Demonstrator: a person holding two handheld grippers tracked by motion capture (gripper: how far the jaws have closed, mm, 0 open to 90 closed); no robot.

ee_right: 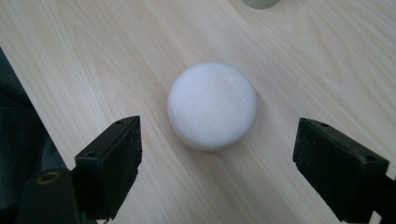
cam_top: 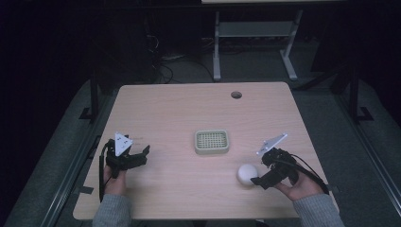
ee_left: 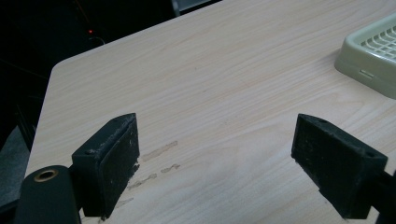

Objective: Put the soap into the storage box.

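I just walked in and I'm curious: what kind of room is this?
Probably a lab or workshop: a bare wooden table under dim light, loose cables on the floor behind it, and a hand-held gripper in each hand.

White round object [cam_top: 247, 174], near edge of the wooden table [cam_top: 189, 109], right of centre. Smooth, matte, dome-like from above; possibly a bar of soap, though the views do not settle that. In the right gripper view it [ee_right: 212, 105] sits flat on the wood, a faint shadow along its lower edge, unmarked, whole.

Pale green tray [cam_top: 212, 142], rectangular with rounded corners, close to the table's centre. Gridded, slotted floor inside a raised rim; looks like a soap dish. Upright, squared to the table edges, nothing in it. The left gripper view catches one corner [ee_left: 373, 58].

White object lies near the tray, toward the person and right, not touching.
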